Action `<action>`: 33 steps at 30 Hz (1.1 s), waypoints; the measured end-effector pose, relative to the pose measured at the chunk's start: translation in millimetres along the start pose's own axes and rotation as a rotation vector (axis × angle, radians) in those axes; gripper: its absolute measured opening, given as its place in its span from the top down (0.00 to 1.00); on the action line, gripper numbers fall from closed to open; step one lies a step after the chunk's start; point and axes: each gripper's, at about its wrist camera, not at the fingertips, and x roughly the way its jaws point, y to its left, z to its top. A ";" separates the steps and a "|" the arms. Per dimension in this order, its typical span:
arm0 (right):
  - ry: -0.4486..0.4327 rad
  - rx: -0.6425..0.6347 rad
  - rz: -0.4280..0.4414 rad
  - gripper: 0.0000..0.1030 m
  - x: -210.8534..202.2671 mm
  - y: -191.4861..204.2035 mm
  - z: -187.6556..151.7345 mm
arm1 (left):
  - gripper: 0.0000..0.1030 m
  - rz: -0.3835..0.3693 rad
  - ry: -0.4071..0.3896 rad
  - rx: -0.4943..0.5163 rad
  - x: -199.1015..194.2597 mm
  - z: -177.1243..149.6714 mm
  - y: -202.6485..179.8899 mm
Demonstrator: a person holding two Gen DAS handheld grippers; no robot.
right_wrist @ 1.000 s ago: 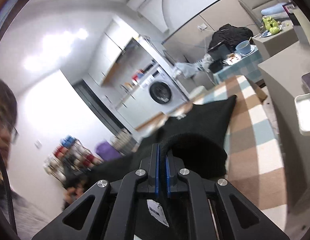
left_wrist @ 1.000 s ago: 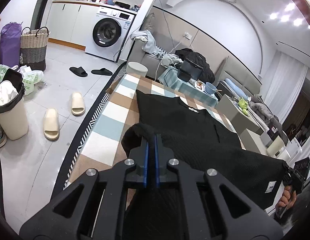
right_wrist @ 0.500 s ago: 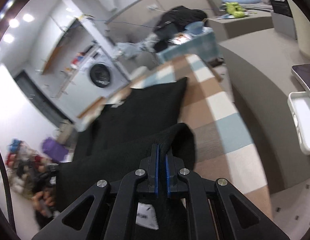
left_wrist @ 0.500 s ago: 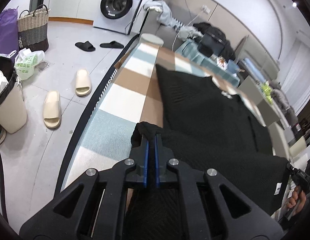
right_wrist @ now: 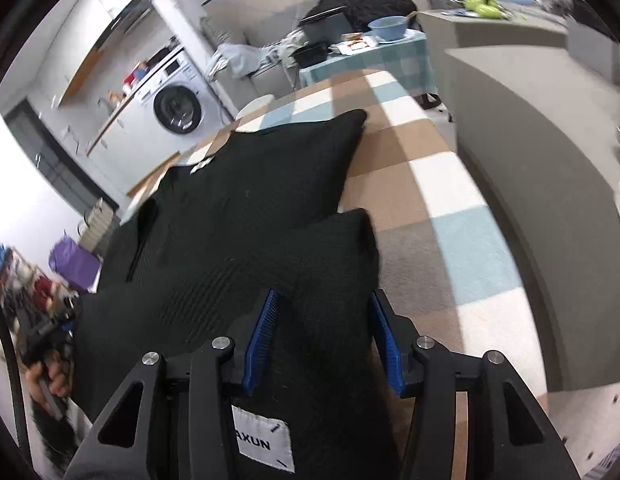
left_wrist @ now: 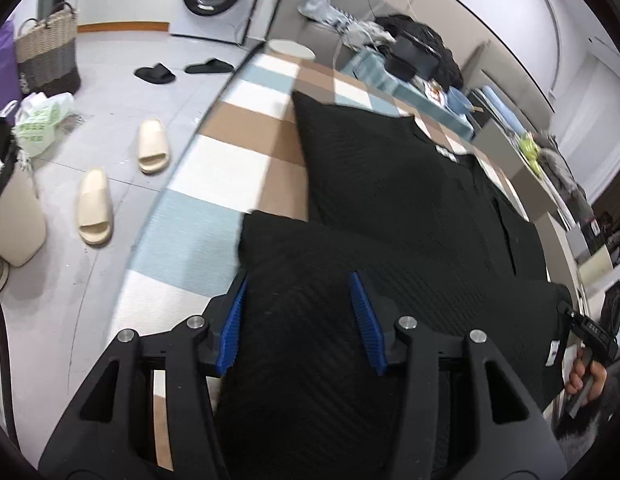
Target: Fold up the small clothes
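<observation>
Opening, both tongs, left [left_wrist: 298, 320] and right [right_wrist: 321, 338], straddle the black garment [left_wrist: 389, 200], seemingly unpinched.

Your black ribbed knit garment [left_wrist: 389, 208] runs under the left gripper [left_wrist: 298, 312] and off the bottom edge, so you cannot see its near hem there. In the right wrist view the white sewn-in label [right_wrist: 262, 442] is half covered by the right gripper [right_wrist: 321, 332]; only part of its lettering reads. The cluttered shelf [right_wrist: 26, 276] at the left edge is blurred beyond telling.
</observation>
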 end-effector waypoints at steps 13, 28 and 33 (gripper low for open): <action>0.062 -0.149 -0.056 0.76 18.1 23.7 -0.7 | 0.86 0.048 -0.013 0.113 17.8 -5.3 -29.0; 0.067 -0.127 -0.048 0.77 5.3 16.1 -12.5 | 0.88 0.022 -0.023 0.112 -4.5 -38.7 -28.6; 0.099 -0.162 -0.040 0.77 -5.6 12.4 -18.0 | 0.88 0.053 -0.039 0.120 -19.8 -57.4 -35.1</action>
